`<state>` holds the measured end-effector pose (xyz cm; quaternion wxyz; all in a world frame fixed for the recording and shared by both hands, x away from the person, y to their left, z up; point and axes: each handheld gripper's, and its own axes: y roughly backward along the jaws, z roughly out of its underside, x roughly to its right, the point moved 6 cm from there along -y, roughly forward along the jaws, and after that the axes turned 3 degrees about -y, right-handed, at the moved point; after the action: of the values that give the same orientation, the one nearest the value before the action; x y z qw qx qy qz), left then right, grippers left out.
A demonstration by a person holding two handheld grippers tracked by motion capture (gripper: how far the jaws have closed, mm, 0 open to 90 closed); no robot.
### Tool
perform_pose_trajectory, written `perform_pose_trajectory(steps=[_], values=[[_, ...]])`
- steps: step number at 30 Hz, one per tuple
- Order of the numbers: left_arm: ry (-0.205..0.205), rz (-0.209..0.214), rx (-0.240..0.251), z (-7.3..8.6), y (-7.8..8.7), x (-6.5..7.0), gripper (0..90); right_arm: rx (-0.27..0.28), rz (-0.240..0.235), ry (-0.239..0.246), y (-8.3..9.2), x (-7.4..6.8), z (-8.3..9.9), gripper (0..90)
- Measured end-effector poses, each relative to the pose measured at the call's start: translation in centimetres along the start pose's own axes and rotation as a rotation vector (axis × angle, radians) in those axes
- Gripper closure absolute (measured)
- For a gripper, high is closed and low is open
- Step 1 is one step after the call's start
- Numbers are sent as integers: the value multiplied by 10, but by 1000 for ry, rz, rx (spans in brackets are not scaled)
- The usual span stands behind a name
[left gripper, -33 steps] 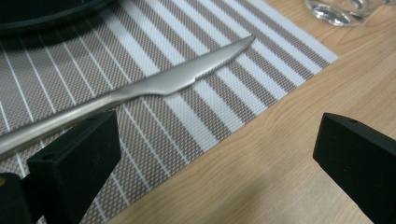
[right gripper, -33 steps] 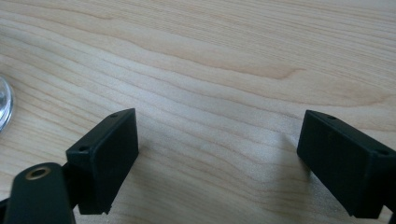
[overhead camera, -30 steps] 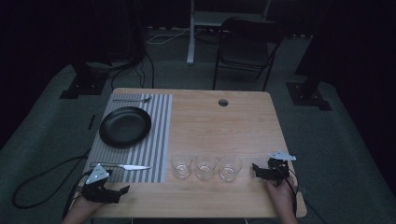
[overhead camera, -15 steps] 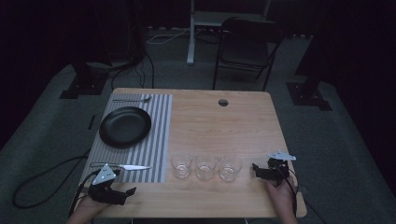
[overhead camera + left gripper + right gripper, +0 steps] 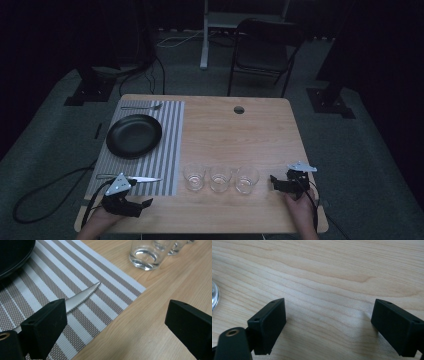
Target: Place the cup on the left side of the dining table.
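— Between the jaws of the left gripper (image 5: 117, 322), what's there?
— Bare table (image 5: 155, 290) and the corner of the striped placemat (image 5: 82, 282). The jaws are spread and have just been closing, with nothing pinched. The knife (image 5: 82, 295) lies on the mat, its blade passing behind the left-hand jaw, tip ahead of it.
— Anything in the way?
— Three glasses (image 5: 145, 255) stand ahead, toward the right-hand jaw; a black plate (image 5: 12, 252) sits beyond the left-hand one.
— The right gripper (image 5: 328, 322)?
— Spread over bare wood, holding nothing.
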<state>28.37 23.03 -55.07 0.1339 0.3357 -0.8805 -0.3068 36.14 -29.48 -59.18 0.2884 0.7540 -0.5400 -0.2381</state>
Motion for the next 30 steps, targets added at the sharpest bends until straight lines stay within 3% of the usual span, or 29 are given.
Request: perform_pose_trajectory(steps=[30], values=[[-85,38,21,-36,-3,13,45,0,0,0,0,0,0,121]])
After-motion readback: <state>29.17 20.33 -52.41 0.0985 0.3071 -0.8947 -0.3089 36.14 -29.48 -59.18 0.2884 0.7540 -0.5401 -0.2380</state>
